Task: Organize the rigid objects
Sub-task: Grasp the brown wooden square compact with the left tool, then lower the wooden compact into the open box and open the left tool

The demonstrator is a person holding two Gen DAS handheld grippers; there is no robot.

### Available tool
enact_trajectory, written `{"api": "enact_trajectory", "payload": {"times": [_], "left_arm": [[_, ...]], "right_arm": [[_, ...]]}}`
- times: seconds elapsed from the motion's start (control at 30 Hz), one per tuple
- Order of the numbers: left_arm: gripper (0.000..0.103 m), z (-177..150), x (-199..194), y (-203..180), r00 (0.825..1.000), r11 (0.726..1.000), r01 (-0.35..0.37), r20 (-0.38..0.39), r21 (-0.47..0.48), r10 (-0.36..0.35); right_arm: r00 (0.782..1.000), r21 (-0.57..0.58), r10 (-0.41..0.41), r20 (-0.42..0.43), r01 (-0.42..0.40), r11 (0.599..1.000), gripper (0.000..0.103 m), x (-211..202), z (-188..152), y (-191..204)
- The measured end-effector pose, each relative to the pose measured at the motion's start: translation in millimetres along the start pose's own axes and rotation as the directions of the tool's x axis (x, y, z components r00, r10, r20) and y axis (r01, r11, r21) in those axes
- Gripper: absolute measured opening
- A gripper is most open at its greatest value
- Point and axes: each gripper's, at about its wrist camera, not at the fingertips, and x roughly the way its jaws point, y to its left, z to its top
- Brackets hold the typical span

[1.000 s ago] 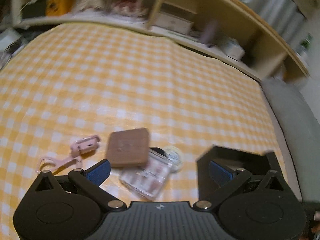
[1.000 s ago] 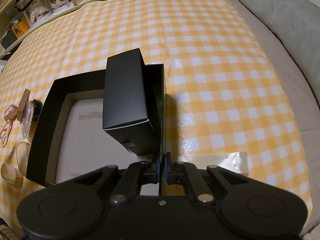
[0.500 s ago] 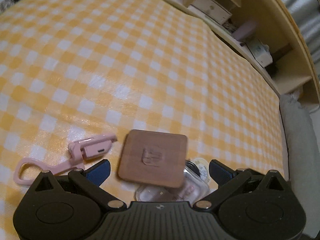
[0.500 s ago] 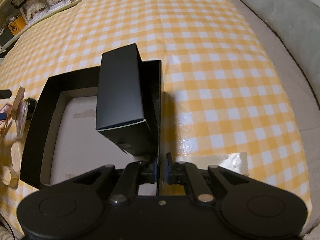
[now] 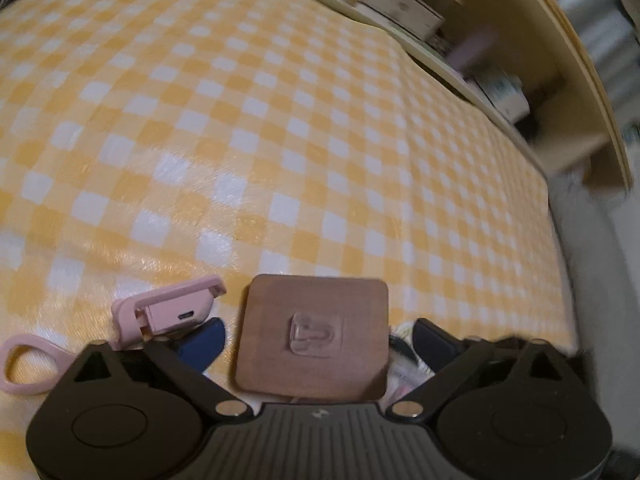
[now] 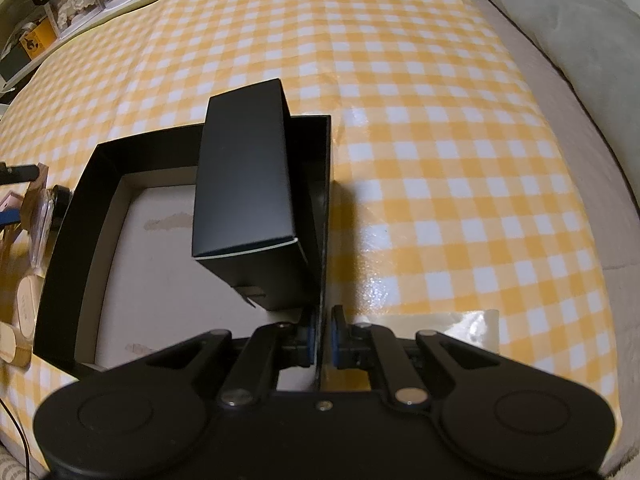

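On the yellow-checked desk (image 5: pixel 280 128), the left tongs (image 5: pixel 316 332) sit low around a brown square tile (image 5: pixel 316 336) with a clear hook stuck on its face. Their jaws are closing with the tile between them, and the blue pads (image 5: pixel 206 340) are not yet against its edges. Just left of the tile lies a pink clip (image 5: pixel 168 312) with a loop strap. To the right, the right tongs (image 6: pixel 323 340) are nearly closed, pinching the near right wall of an open black tray (image 6: pixel 64 248). Inside that tray a tall black box (image 6: pixel 244 184) leans against the same right wall. Small items (image 6: pixel 36 216) lie just outside the tray's left wall, too cramped to tell apart.
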Motion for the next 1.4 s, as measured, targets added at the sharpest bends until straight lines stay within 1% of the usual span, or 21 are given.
{"api": "enact_trajectory", "payload": {"times": [0.07,0.1,0.17,0.37,0.5,0.6,0.73,0.83,0.93,1.0,1.07,1.13,1.17,1.23,1.3,1.4], "left_arm": [[0.078,1.6,2.2,-2.1,1.000,1.000,-0.002,-0.010,0.031,0.002],[0.076,2.3,1.5,-1.0,1.000,1.000,0.000,-0.012,0.021,0.001],[0.076,3.4,0.1,1.0,1.000,1.000,0.004,-0.017,-0.003,-0.004],[0.076,2.6,-8.7,-11.3,0.997,0.998,-0.070,0.012,0.010,0.070],[0.076,5.7,-20.4,-30.1,0.996,0.996,-0.084,0.043,0.013,0.083],[0.076,2.0,-29.8,-47.8,0.997,0.998,-0.061,0.041,0.034,0.059],[0.076,-11.6,-40.6,-69.8,1.000,0.998,0.018,0.004,0.053,-0.018],[0.076,-22.8,-47.3,-86.7,0.997,0.997,0.071,-0.013,0.040,-0.071],[0.076,-33.7,-51.7,-106.6,0.994,0.994,0.106,-0.018,0.040,-0.105],[0.076,-40.3,-50.3,-122.9,0.991,0.991,0.132,-0.029,0.034,-0.131],[0.076,-49.5,-46.0,-141.1,0.988,0.988,0.148,-0.056,0.039,-0.145],[0.076,-58.3,-38.6,-160.6,0.987,0.988,0.138,-0.085,0.062,-0.133],[0.076,-62.4,-32.3,-173.3,0.988,0.988,0.123,-0.100,0.089,-0.114],[0.076,-69.3,-21.1,-195.0,0.992,0.985,0.076,-0.114,0.154,-0.059],[0.076,-75.1,-8.1,-213.2,0.994,0.978,0.037,-0.110,0.206,-0.014],[0.076,-76.2,11.6,-227.6,0.992,0.979,0.036,-0.129,0.202,-0.009]], "right_arm": [[1.000,0.000,0.000,0.001,0.000,1.000,0.007,-0.8,0.3,-0.1],[1.000,-0.001,0.001,0.001,-0.001,1.000,0.007,-1.2,0.5,-0.3],[1.000,-0.004,0.000,-0.001,0.000,1.000,0.007,-1.4,0.7,0.4],[1.000,-0.011,-0.002,-0.004,0.002,1.000,0.007,-0.4,1.3,2.2],[1.000,-0.013,-0.004,-0.008,0.003,1.000,0.005,1.2,-0.1,1.8],[1.000,-0.021,-0.006,-0.013,0.006,1.000,0.005,3.0,-0.9,2.3],[1.000,-0.033,-0.015,-0.014,0.015,0.999,0.005,3.3,-1.7,2.7],[1.000,-0.032,-0.013,-0.013,0.013,0.999,0.005,3.2,-1.5,2.6],[1.000,-0.034,-0.015,-0.014,0.014,0.999,0.005,2.9,-0.9,2.5],[1.000,-0.042,-0.019,-0.014,0.019,0.999,0.004,3.4,-0.9,2.3],[1.000,-0.047,-0.022,-0.014,0.021,0.999,0.004,4.3,-1.1,2.8],[1.000,-0.048,-0.022,-0.014,0.022,0.999,0.004,4.0,-1.6,3.9],[1.000,-0.051,-0.024,-0.014,0.023,0.998,0.004,3.7,-1.3,3.5],[1.000,-0.053,-0.024,-0.014,0.023,0.998,0.004,3.7,-1.2,3.4],[1.000,-0.052,-0.024,-0.014,0.023,0.998,0.004,2.8,-0.9,4.2],[1.000,-0.051,-0.024,-0.014,0.023,0.998,0.004,2.8,-0.9,4.5]]}}
